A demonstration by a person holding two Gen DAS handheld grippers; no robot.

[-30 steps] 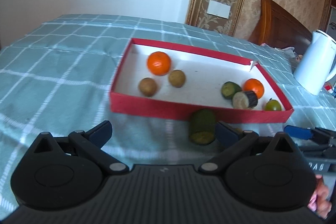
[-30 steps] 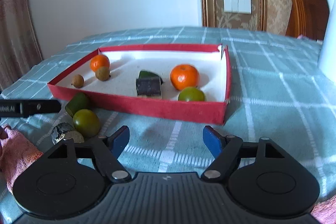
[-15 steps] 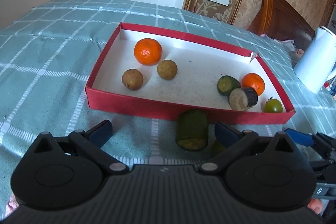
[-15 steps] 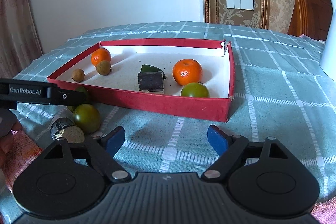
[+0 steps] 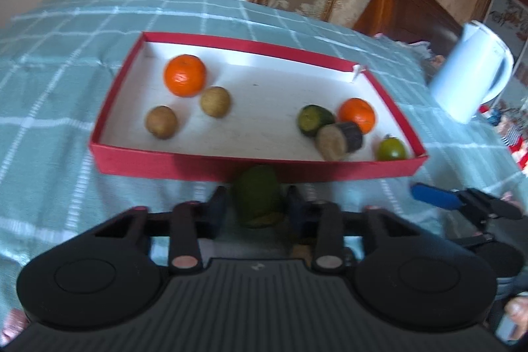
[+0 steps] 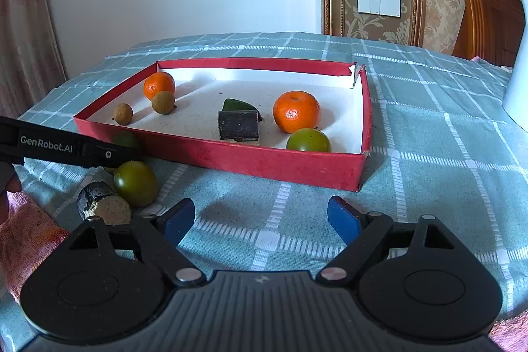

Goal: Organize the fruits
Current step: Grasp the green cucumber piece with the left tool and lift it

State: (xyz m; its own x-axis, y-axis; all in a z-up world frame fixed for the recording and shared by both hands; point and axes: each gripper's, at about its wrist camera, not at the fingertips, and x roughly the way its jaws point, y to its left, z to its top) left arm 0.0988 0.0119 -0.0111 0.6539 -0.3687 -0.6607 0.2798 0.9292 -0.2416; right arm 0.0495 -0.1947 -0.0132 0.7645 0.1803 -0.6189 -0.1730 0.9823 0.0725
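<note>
A red tray [image 5: 198,165] on the checked cloth holds two oranges [image 5: 184,75], two brown round fruits [image 5: 161,122], a green chunk, a dark cut piece [image 5: 340,141] and a small green fruit [image 5: 391,149]. Just before its front wall lies a green cucumber-like piece [image 5: 257,200]. My left gripper [image 5: 255,207] is closing on it, a pad pressing each side. In the right wrist view that piece [image 6: 125,139] is half hidden behind the left finger [image 6: 66,147]. A green round fruit [image 6: 135,183] and a dark cut chunk [image 6: 102,203] lie beside it. My right gripper [image 6: 262,216] hovers open over bare cloth.
A white kettle [image 5: 472,78] stands right of the tray. A wooden headboard [image 5: 412,2] and the wall lie beyond the table's far edge. A pink sleeve [image 6: 23,236] shows at the lower left of the right wrist view.
My left gripper's jaws went from wide apart to closed round the green piece, and the gripper shifted right to centre on it. The right gripper kept still, its jaws slightly wider.
</note>
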